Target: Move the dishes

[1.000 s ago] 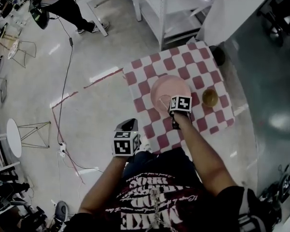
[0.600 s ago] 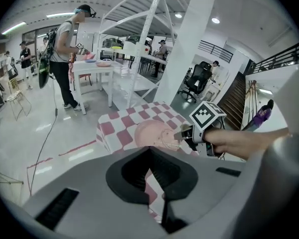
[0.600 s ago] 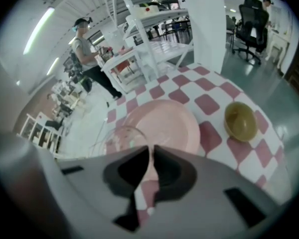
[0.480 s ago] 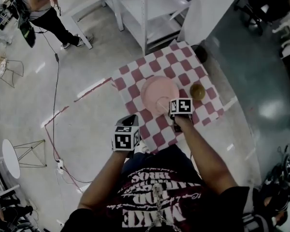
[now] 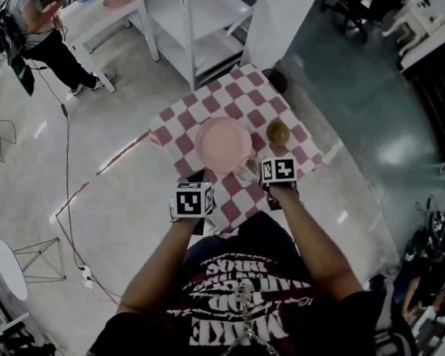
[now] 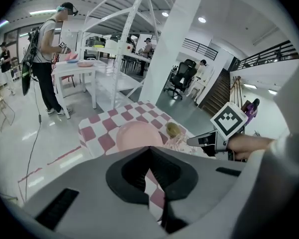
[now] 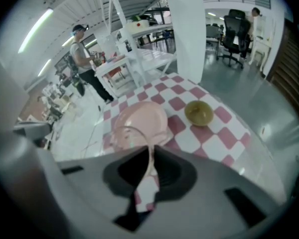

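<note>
Head view: pale glossy floor (image 5: 119, 199) all round, with a white shelf rack (image 5: 200, 21) at top centre. A second person (image 5: 41, 35) stands at a white side table (image 5: 107, 6), far upper left, well apart from the work.

Surface (image 5: 179, 117): small, under a pink-and-white check cloth, directly ahead of the wearer.
- Pink plate (image 5: 222, 144), largest dish, lies flat near the middle of the surface.
- Olive bowl (image 5: 277, 133), upright, just beside the plate on its right, not touching it.
- Clear glass bowl (image 5: 247, 170), smallest and faintest, at the plate's near right edge. Whether it rests on the cloth or is lifted off it cannot be told.

Right claw (image 5: 256, 175): right gripper view shows both halves pinched onto the rim of the glass bowl, the glass running up between them, with the bowl body overlapping the near rim of the plate.

Left claw (image 5: 196, 176): at the near left edge of the surface. Left gripper view shows its tips drawn together with nothing between them, only check cloth visible through the gap behind. Plate and olive bowl lie ahead of it.
</note>
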The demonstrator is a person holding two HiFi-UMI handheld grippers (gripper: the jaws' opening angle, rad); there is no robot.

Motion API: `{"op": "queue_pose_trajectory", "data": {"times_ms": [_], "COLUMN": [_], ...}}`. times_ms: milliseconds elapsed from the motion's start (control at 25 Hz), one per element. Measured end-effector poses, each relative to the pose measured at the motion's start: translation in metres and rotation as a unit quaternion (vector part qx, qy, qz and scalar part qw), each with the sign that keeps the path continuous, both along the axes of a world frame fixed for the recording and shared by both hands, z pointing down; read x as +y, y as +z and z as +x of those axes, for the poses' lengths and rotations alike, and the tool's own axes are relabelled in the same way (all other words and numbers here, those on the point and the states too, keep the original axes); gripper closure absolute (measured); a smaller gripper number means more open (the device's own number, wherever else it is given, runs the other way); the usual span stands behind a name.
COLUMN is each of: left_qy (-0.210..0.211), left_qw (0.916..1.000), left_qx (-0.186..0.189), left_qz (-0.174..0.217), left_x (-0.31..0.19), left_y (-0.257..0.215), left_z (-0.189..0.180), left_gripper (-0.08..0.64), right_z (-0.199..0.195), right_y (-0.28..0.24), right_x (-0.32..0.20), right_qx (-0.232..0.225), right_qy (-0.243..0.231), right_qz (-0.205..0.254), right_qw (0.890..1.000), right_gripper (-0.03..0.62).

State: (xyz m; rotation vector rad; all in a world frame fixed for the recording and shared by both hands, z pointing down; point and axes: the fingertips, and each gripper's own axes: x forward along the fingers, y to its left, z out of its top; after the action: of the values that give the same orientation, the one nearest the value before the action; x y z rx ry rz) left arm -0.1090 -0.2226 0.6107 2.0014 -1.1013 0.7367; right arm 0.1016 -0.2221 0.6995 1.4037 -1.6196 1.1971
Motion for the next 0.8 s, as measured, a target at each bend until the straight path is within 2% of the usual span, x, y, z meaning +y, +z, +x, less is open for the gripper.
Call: {"op": "queue_pose_trajectory", "data": {"times_ms": [200,480,640,800], "left_qy": [0.0,-0.035,-0.066,-0.091], "left_qw": [0.9999,0.9987,0.9966,0.9939], "left_qx": [-0.015,-0.013,-0.005,-0.017], "left_qz": [-0.007,-0.034,-0.049,-0.059], "left_x": [-0.002,-0.004,0.0,0.003], "left_y": [0.001,0.015,0.017,0.022], "left_z": [0.016,0.069,0.099,0.116], "left_gripper": [0.535,0.535,0.535,0.535], "right_z": [0.027,0.076,0.102,0.115], "right_y": [0.017,0.041,0.061,0.086], "right_x": [0.004,-0.001,-0.009,-0.02], "right_qx": [-0.007,0.005,-0.011,-0.041], "right_qy": [0.011,-0.037,-0.055,-0.061], "right_qz": [-0.007,-0.023,-0.038,-0.06], "right_qw": [1.0,0.999,0.998,0.995], "right_gripper": [0.54,0.538,0.537,0.524]}}
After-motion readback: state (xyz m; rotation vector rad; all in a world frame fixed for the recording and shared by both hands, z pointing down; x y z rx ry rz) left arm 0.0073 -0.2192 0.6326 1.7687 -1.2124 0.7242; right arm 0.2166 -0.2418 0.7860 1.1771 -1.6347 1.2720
